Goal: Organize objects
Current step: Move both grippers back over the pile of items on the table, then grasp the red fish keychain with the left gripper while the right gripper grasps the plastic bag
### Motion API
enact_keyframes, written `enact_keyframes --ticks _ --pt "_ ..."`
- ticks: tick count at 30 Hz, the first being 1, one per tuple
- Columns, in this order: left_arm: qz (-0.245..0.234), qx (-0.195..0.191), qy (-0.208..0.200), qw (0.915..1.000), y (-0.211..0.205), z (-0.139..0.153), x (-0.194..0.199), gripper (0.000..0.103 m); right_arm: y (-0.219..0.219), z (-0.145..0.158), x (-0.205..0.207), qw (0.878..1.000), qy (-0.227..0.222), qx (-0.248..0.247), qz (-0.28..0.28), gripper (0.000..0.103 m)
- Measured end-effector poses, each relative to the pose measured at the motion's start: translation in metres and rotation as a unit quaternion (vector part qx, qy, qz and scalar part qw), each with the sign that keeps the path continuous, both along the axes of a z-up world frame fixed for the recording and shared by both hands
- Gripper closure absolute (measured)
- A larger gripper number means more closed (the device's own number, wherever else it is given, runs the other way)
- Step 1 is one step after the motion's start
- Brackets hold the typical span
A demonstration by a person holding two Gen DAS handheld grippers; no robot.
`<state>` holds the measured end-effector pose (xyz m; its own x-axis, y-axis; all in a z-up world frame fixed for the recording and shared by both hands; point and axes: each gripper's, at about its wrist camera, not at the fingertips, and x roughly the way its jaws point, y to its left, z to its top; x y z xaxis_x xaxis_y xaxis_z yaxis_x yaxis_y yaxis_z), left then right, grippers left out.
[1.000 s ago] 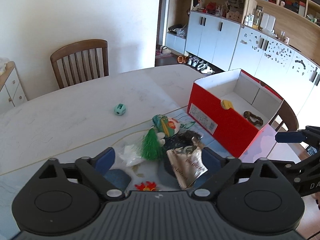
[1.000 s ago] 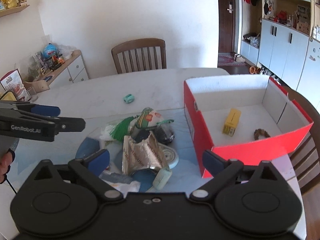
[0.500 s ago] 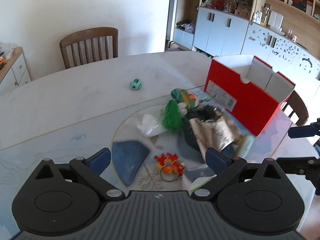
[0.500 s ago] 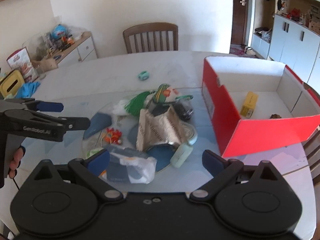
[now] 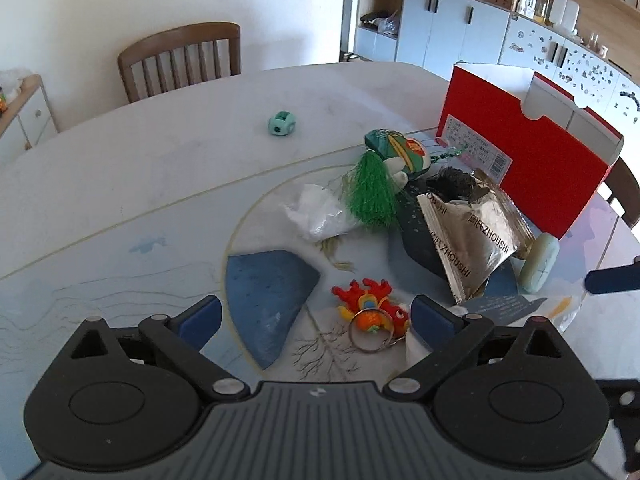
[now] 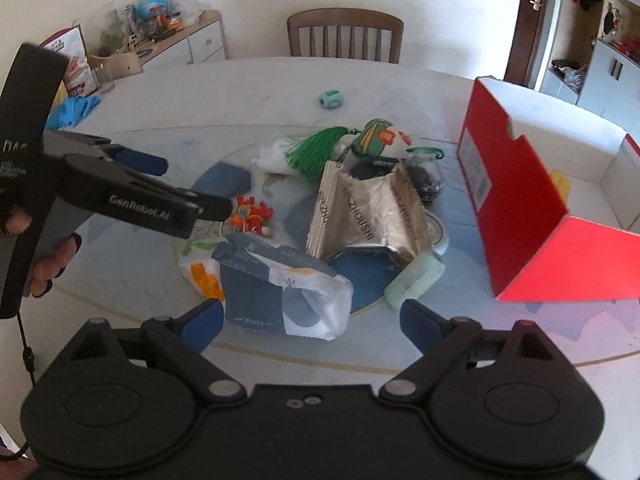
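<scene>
With both pairs of fingers spread and empty, my left gripper hangs over the red keychain toy, my right gripper, just narrowed slightly, over the paper packet, whose near edge they cut off, on the counter beside the red box.

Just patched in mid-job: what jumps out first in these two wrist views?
The red box dominates, standing open at the table's right side, beside a heap of odds and ends. In that heap, a crinkled silver foil bag lies at the middle, with a green tassel behind it and a small red keychain toy nearest the left claw. Both claws hang open above the pile, holding nothing.
</scene>
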<state>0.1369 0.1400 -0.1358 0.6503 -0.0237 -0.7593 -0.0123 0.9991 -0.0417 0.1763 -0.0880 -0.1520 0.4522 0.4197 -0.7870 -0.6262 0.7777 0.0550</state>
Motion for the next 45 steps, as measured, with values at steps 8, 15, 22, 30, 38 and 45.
enact_keyframes --ticks 8,15,22,30,38,45 --pt "-0.004 -0.016 0.023 0.9996 -0.007 -0.013 0.024 0.002 0.004 -0.012 0.015 1.000 0.017 0.006 0.006 0.019" --pt "-0.008 -0.032 0.040 0.9986 -0.012 -0.022 0.034 0.003 0.007 -0.020 0.022 0.999 0.028 0.007 0.013 0.029" --pt "-0.015 -0.032 0.042 0.9985 -0.018 -0.026 0.034 0.017 0.012 -0.022 0.018 0.999 0.022 0.006 0.023 0.044" --pt "-0.032 -0.019 0.032 0.9988 -0.027 -0.024 0.030 0.046 0.012 -0.021 0.013 0.999 0.014 0.002 0.031 0.059" --pt "-0.034 -0.015 0.028 0.9989 -0.029 -0.021 0.027 0.055 0.010 -0.017 0.006 0.999 0.007 -0.003 0.034 0.071" --pt "-0.022 -0.028 0.030 0.9989 -0.020 -0.013 0.023 0.081 -0.001 -0.007 0.003 1.000 0.010 0.007 0.027 0.078"
